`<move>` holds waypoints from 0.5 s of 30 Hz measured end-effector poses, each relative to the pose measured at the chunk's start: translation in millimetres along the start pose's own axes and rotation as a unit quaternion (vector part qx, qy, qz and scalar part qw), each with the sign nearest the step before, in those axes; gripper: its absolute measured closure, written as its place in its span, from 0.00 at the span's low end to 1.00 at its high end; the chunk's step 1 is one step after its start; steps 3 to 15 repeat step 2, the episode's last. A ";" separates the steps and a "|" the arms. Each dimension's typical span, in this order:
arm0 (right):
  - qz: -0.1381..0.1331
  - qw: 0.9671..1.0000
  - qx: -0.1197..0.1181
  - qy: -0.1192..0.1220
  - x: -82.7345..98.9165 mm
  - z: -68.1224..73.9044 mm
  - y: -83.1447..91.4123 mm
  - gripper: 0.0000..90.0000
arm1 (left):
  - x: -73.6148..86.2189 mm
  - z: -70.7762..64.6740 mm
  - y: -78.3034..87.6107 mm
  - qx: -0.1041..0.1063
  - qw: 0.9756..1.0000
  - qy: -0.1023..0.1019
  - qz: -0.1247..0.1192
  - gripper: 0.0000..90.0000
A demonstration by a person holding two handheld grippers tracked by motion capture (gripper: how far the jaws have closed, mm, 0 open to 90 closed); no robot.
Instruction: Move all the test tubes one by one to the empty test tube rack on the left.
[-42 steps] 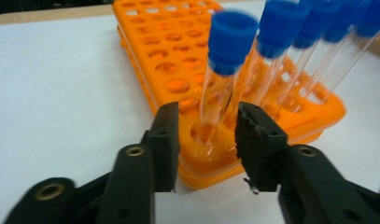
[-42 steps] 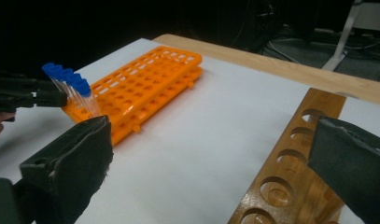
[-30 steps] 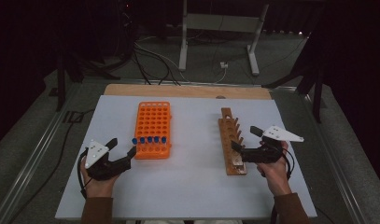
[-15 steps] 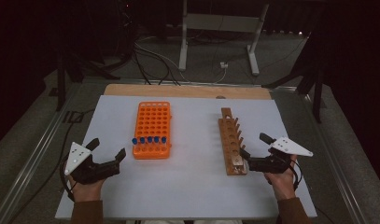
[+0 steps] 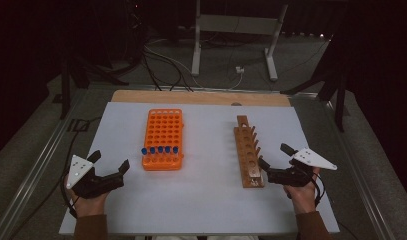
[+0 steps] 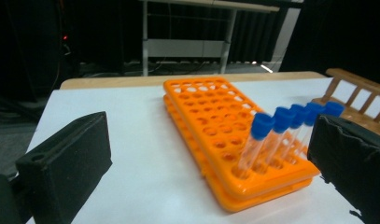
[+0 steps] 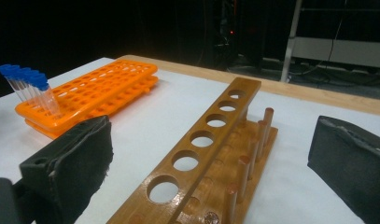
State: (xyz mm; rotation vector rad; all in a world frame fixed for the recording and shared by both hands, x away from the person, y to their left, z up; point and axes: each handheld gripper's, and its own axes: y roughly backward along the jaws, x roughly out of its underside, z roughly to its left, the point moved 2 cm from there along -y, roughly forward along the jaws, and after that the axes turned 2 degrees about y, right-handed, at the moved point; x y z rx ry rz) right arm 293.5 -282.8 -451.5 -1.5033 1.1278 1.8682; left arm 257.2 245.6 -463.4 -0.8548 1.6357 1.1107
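1. The left gripper [image 5: 110,165] rests low over the near left part of the white desk [image 5: 211,200], held in the person's left hand [image 5: 88,202]. Its fingers [image 6: 66,163] have just been opening and now stand wide, with nothing between them.
2. Just to the right of that gripper lies the orange test tube rack [image 5: 163,137]. Five clear test tubes with blue caps [image 5: 160,149] stand in its nearest row, leaning slightly.
3. In the left gripper view the tubes [image 6: 276,135] sit ahead between the fingers, closer to the right one, and apart from both.
4. The right gripper [image 5: 273,162] hovers at the near right of the desk, its fingers [image 7: 71,158] spread wide and holding nothing.
5. The wooden test tube rack [image 5: 247,150] lies lengthwise right of centre, its holes unfilled. Its near end sits just beside the right gripper's tips; in the right gripper view it [image 7: 211,154] runs between the fingers.
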 end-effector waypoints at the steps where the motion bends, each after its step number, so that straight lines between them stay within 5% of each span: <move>1: 0.002 1.000 0.002 -0.003 0.4 -1.0 -0.6 0.00 | 1.2 0.6 -1.3 -0.001 1.000 0.000 0.003 0.01; 15: 0.005 1.000 0.005 -0.007 1.0 -2.9 -1.5 0.00 | 1.8 1.1 -2.0 -0.002 1.000 -0.001 0.006 0.01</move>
